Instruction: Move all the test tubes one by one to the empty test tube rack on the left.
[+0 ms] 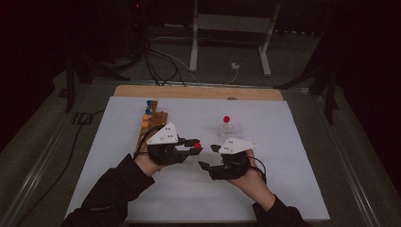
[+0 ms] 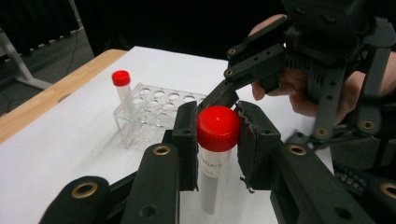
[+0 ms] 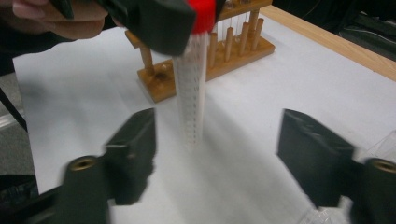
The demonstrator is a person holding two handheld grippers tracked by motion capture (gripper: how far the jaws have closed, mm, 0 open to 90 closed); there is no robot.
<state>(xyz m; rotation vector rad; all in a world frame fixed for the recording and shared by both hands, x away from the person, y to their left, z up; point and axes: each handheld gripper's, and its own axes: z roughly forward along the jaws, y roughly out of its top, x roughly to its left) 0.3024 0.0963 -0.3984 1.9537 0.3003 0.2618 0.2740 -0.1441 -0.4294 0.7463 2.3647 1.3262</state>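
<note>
Handover of the red-capped tube, mid-air

Tube first: I have the red-capped tube pinched by its cap between the fingers of the left gripper, hanging upright above the white tabletop, between the wooden rack on my left and the clear rack farther back, where another capped tube already stands. The right gripper sits just beside it with its fingers spread wide and holding nothing; in the right gripper view the tube body hangs between them, nearer one side.

To do this well, I judge I should centre the right fingers on the tube body below the cap, clear of the left fingers, and close squarely so the tube does not tilt. I keep the left grip firm until the right one has clearly taken hold, then release slowly. The tube looks light and smooth, so a glancing touch could swing it or let it slip; I move gently and keep it upright for the clear rack.
</note>
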